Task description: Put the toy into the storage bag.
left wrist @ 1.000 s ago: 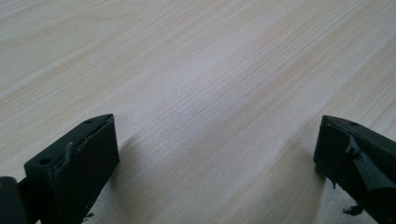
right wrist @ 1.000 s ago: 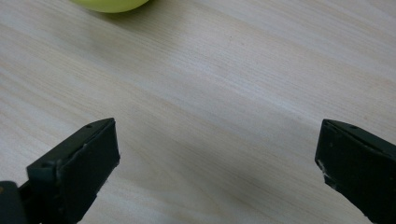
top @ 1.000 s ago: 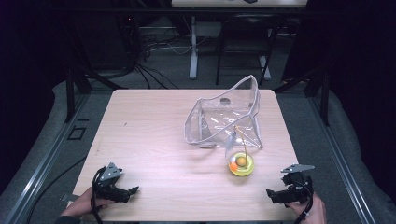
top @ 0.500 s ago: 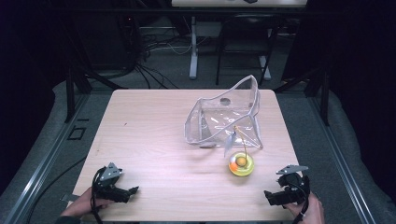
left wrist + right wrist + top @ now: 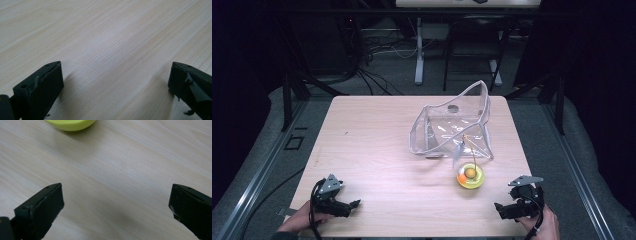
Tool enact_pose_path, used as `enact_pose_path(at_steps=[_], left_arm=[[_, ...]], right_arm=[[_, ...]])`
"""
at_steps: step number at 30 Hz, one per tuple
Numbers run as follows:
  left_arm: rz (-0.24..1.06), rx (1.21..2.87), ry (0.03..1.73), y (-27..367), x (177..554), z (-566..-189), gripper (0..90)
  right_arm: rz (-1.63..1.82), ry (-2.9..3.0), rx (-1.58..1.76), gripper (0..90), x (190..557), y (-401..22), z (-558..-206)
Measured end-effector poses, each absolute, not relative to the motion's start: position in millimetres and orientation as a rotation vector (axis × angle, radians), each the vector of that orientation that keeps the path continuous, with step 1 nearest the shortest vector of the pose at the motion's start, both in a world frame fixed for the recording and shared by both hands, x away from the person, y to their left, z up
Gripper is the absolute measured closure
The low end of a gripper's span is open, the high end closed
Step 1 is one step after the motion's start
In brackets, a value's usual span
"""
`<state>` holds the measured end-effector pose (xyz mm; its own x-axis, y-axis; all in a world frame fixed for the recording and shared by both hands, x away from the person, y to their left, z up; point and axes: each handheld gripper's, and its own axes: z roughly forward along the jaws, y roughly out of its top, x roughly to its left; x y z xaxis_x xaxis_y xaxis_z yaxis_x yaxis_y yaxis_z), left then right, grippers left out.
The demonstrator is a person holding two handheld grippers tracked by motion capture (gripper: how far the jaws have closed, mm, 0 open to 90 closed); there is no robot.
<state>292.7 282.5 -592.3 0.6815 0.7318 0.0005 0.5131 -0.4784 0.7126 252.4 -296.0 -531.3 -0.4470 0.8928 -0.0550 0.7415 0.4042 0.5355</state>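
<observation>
reaching toward the yellow bowl point(image 5: 470, 177) was the step i judged to be in hand, since my right gripper point(image 5: 501, 209) sat nearest it, with the bowl at about ten o'clock from it and its lower rim just showing at twelve o'clock in the right gripper view point(image 5: 70, 124). to do it well, i reckoned i should come in low along the table point(image 5: 372, 140), keep the jaws spread wide, and close on the rim rather than the rounded body, minding the thin stick that stood up out of the bowl and leaned toward the clear plastic bag point(image 5: 452, 127). the bag lay just beyond the bowl, at about eleven o'clock from it, its mouth standing open, so a nudge could have tipped things.

counting from biggest down: one table, one clear bag, two grippers, one bowl, and inside it what looked like one or two small orange balls; i could not tell which.

my right gripper was released, jaws well apart over bare wood. my left gripper point(image 5: 354, 204) was likewise released, resting at the table's seven o'clock corner, well apart from the bowl, gripping nothing.
</observation>
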Motion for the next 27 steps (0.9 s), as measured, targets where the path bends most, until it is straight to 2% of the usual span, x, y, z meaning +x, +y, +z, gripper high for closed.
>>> enact_pose_path(at_steps=[27], left_arm=[[0.4,2.186,0.952,282.4,292.6,-592.3,0.0]], right_arm=[[0.832,2.335,1.198,0.0,272.1,-253.1,-496.7]])
